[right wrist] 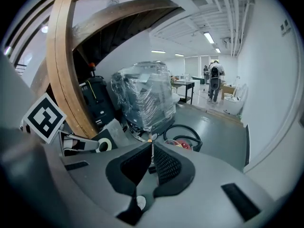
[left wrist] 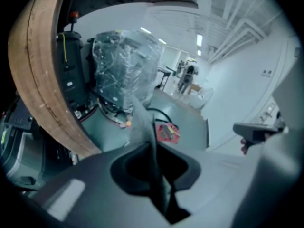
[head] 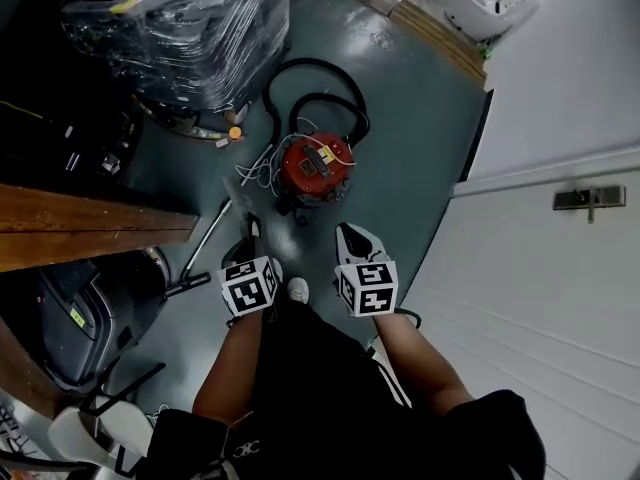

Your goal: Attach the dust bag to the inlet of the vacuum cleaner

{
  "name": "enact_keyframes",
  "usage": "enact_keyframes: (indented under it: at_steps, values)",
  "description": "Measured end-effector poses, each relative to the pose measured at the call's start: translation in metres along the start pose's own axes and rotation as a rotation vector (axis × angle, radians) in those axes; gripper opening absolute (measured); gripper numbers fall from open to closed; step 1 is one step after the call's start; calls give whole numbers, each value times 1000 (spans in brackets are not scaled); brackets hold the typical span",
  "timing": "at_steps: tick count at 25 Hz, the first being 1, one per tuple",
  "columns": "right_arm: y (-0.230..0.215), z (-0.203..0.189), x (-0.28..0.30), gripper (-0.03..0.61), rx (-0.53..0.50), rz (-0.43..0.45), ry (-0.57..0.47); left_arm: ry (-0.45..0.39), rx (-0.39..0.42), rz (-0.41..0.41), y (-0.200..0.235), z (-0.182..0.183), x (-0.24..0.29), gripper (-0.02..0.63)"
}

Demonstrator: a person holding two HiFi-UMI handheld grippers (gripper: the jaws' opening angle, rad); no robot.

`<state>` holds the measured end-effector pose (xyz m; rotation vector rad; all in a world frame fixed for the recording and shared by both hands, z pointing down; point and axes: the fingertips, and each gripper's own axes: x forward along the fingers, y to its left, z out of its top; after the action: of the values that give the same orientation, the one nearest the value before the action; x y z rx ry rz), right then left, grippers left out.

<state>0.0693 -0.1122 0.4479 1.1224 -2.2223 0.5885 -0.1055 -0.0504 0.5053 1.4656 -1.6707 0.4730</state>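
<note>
The red vacuum cleaner [head: 317, 168] stands on the dark green floor with its black hose [head: 312, 76] looped behind it. It also shows ahead in both gripper views [left wrist: 166, 133] [right wrist: 183, 144]. My left gripper [head: 251, 232] hangs short of the vacuum and to its left, shut on the grey dust bag [left wrist: 139, 121]. The bag rises as a thin sheet from between its jaws [left wrist: 153, 145]. In the right gripper view the dust bag [right wrist: 105, 137] shows a dark collar with a round hole. My right gripper [head: 352, 234] [right wrist: 152, 148] is beside it, shut and holding nothing.
A plastic-wrapped pallet load [head: 180, 18] stands behind the vacuum at the left. A wooden table edge [head: 90, 223] juts in from the left, and a metal wand [head: 205, 243] lies on the floor. A white door [head: 540, 278] closes the right side. A person [right wrist: 214, 80] stands far off.
</note>
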Motion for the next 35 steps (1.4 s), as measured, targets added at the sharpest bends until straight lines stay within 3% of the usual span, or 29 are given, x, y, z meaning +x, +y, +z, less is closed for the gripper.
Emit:
enact_keyframes:
  at_steps: [18, 20, 23, 35]
  values:
    - [-63, -125, 210, 0, -44, -2, 168, 159, -161, 77, 62, -139, 247, 31]
    - [-70, -138, 222, 4, -75, 3, 190, 178, -181, 73, 64, -149, 263, 31]
    - [-83, -152, 243, 62, -152, 20, 232, 200, -208, 63, 63, -159, 282, 31]
    - [-130, -143, 334, 153, -315, -15, 365, 271, -210, 10, 45, -176, 309, 31]
